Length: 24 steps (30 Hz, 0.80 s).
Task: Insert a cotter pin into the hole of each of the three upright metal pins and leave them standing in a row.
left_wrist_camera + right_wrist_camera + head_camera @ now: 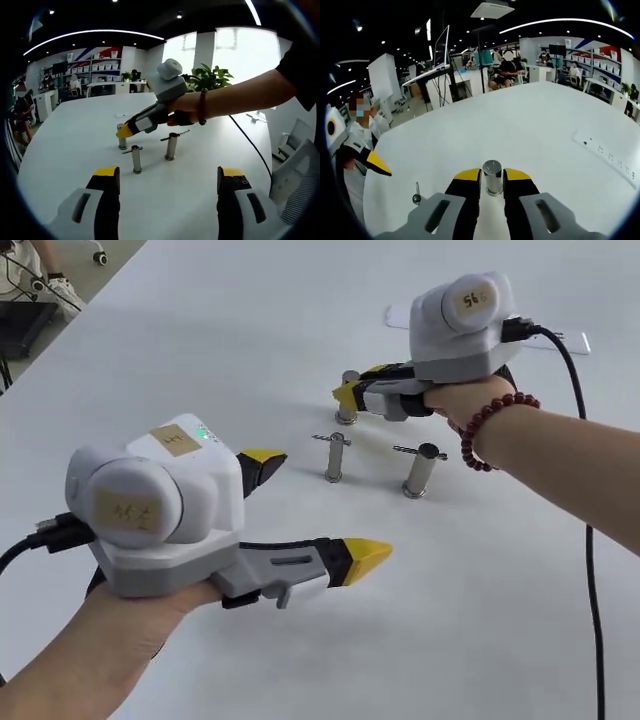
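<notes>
Far metal pin (347, 416) stands on the table (200, 330), pinched near its top between the right gripper (346, 394) fingers; the left gripper (320, 505) hovers apart, fingers spread and empty. The middle pin (334, 462) and near pin (420, 472) stand beside it, each with a cotter pin (322, 438) through. Solid steel, I'd judge: stiff, slick, tippy on a narrow base, so grip it high. The right gripper view catches a small looped pin (416, 194) on the table, likely the last cotter

Open-plan office: white tabletop (200, 320); bright windows (245, 55); potted plant (210, 77); wall shelving (95, 65); curved ceiling light strips (560, 22); dark ceiling.
</notes>
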### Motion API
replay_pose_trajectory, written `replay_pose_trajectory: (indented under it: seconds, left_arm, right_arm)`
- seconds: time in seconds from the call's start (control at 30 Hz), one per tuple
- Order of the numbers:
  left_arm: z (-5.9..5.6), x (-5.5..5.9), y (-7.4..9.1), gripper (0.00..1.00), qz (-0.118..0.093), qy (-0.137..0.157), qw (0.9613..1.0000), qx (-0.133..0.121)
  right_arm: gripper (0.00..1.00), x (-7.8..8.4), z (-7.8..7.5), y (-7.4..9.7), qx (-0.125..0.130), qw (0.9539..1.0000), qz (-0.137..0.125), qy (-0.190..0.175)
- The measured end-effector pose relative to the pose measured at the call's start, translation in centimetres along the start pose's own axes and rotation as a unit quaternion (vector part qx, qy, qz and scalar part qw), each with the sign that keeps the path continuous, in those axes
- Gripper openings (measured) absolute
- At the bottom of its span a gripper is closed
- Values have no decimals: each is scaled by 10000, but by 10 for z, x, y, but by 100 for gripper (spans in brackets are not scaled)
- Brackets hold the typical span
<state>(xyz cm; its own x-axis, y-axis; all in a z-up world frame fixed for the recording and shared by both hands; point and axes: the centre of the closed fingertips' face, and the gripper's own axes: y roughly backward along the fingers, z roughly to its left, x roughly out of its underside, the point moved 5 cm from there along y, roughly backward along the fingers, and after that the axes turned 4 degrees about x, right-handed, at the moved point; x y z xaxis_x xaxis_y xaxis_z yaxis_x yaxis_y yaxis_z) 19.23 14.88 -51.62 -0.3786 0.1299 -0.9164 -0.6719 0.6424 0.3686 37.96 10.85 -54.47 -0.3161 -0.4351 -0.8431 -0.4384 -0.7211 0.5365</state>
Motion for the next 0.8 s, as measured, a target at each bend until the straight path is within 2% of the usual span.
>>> replay_pose_trajectory:
  seconds: [0.5, 0.8]
  left_arm:
    - [0, 1, -2, 79, 60, -1, 10000, 16]
    - [1, 1, -3, 79, 94, -28, 10000, 15]
  right_arm:
    - [8, -2, -1, 0, 8, 9997, 47, 241]
    - [8, 1, -6, 13, 33, 9998, 96, 144]
